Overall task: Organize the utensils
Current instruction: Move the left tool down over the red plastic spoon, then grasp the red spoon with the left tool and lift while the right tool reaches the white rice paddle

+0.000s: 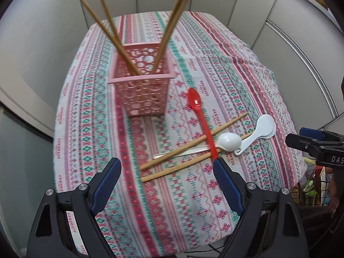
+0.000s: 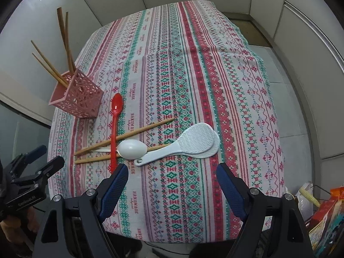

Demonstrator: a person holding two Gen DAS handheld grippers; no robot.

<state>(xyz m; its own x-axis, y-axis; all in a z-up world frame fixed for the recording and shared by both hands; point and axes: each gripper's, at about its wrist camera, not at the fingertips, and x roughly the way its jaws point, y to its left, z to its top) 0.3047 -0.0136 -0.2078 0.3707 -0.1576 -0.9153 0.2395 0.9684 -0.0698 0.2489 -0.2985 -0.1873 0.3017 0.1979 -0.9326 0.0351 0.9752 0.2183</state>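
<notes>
Left gripper (image 1: 167, 167): your jaws stand wide apart with nothing between them, angled down over the near part of the table; the tip of the right-hand finger lies right by the red spoon's handle end, and contact cannot be told.
Right gripper (image 2: 172, 172): your jaws are spread wide too and hold nothing; they hang over the cloth just in front of the loose utensils.
Table (image 2: 215, 75): covered by a cloth striped in red, green and white patterns.
Basket (image 1: 140, 94): a pink openwork holder standing upright toward the left of the table, well apart from your right gripper.
Chopsticks in basket (image 1: 111, 28): four wooden sticks lean out of it, two to each side.
Loose chopsticks (image 2: 129, 134): two lie flat on the cloth, roughly parallel, running at a slant near the front edge.
Red spoon (image 2: 115, 124): lies across both loose chopsticks, bowl toward the basket, handle toward you.
White spoon (image 2: 132, 149): bowl rests over the nearer chopstick, just beside the red spoon's handle.
Rice paddle (image 2: 193, 144): white, flat on the cloth to the right of the white spoon, its handle end touching or tucked under that spoon's bowl.
Beyond the table's right edge: boxes and bags (image 2: 326, 215) sit lower down.
</notes>
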